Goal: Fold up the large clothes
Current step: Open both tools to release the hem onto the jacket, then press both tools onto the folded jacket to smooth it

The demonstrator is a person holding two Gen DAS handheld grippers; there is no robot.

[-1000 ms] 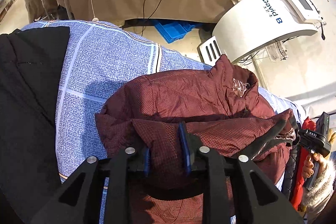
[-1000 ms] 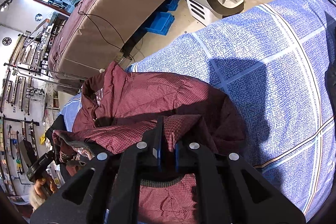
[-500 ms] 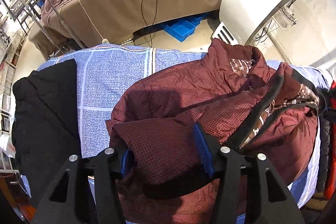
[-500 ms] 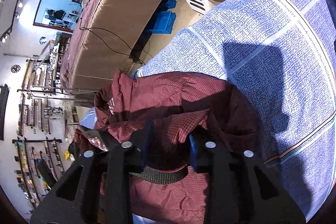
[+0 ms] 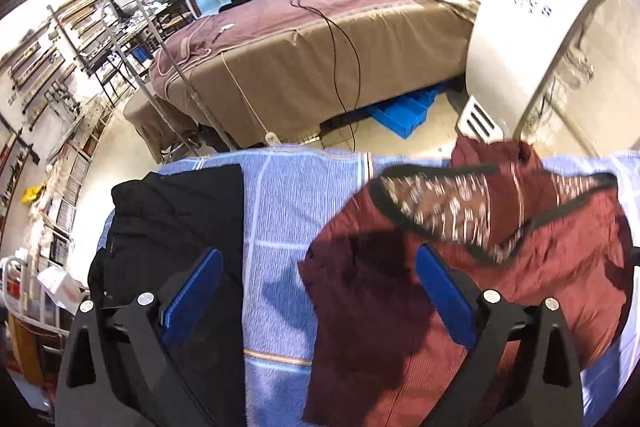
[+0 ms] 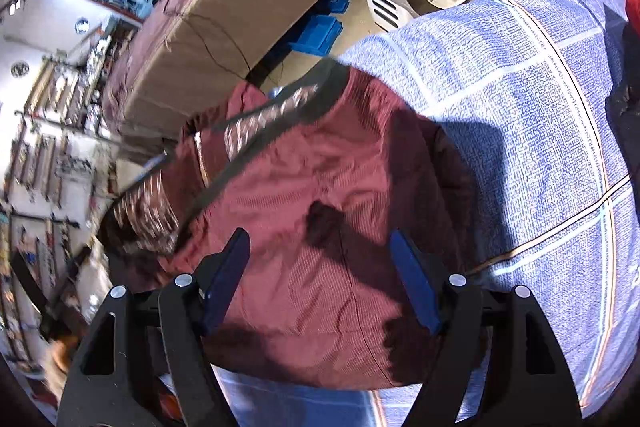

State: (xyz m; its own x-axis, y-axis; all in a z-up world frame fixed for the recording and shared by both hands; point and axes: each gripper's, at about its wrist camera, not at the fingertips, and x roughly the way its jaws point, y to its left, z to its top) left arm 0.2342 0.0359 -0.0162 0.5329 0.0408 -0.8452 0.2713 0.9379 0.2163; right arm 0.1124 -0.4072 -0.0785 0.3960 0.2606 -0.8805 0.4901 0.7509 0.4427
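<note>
A maroon quilted jacket (image 5: 460,267) lies folded on the blue patterned table cover (image 5: 280,219), its black-edged patterned lining turned up near the collar. It also shows in the right wrist view (image 6: 312,211). My left gripper (image 5: 316,283) is open and empty above the jacket's left edge and the bare cover. My right gripper (image 6: 320,275) is open and empty above the jacket's middle. A black garment (image 5: 172,227) lies folded on the cover to the left.
A brown massage bed (image 5: 320,51) with a black cable stands beyond the table. A white machine (image 5: 532,27) stands at the right. Blue crates (image 5: 404,107) lie on the floor under the bed. Shelves line the left wall.
Both grippers have opened, let go of the maroon jacket and pulled up and back. The jacket now lies flatter with its lining edge showing.
</note>
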